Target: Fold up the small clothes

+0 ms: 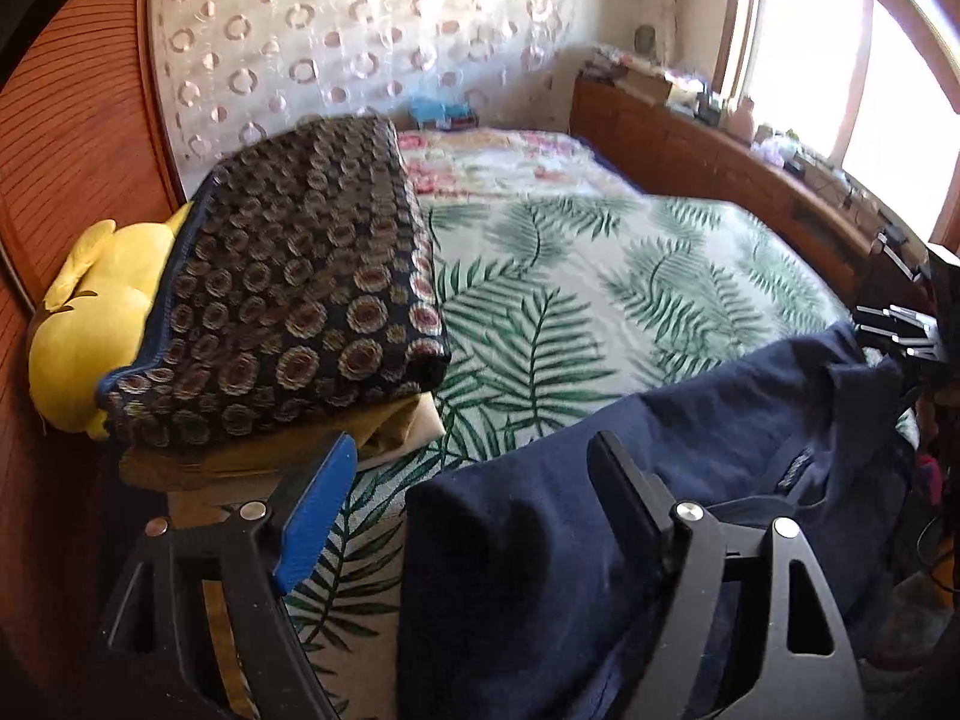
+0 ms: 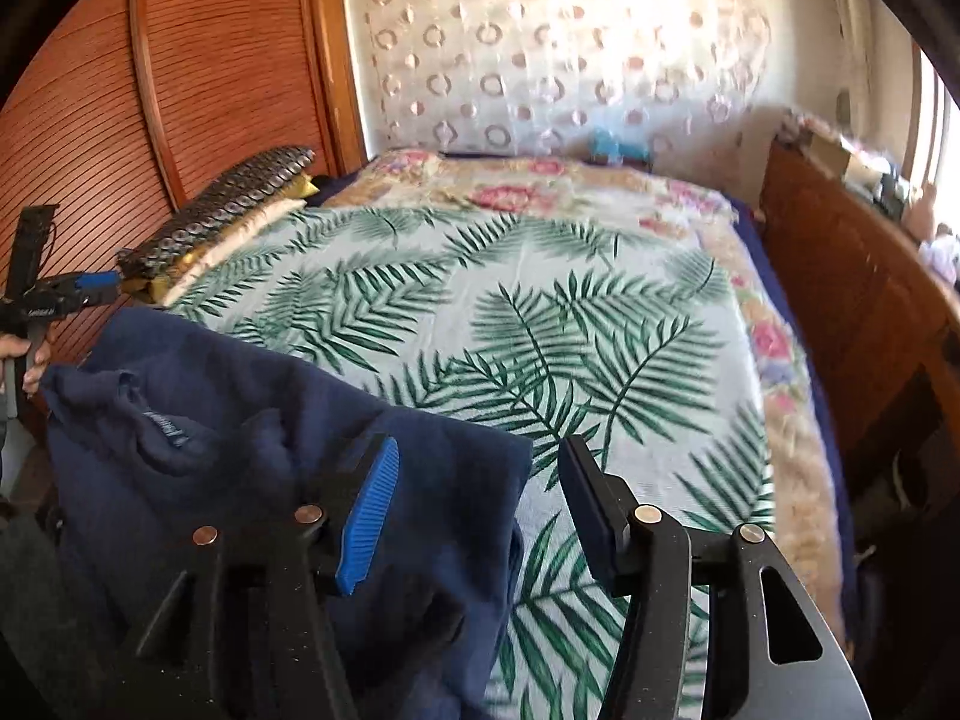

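Note:
A navy blue garment (image 1: 720, 450) lies crumpled on the palm-leaf bedspread (image 1: 570, 276) at the near edge of the bed. My left gripper (image 1: 474, 480) stands open over the garment's left end; cloth lies between the fingers, but the pads do not press on it. My right gripper (image 2: 480, 498) is open over the right end of the garment (image 2: 240, 396), whose edge reaches in between the blue pad (image 2: 369, 516) and the black finger. In the right wrist view the left gripper (image 2: 78, 291) shows at far left, held by a hand (image 2: 24, 354).
A dark circle-patterned folded blanket (image 1: 300, 300) tops a stack at the bed's left side, with a yellow plush toy (image 1: 90, 330) behind it. A wooden wardrobe (image 2: 180, 60) stands on the left. A wooden headboard shelf (image 1: 720, 168) with small items runs along the right.

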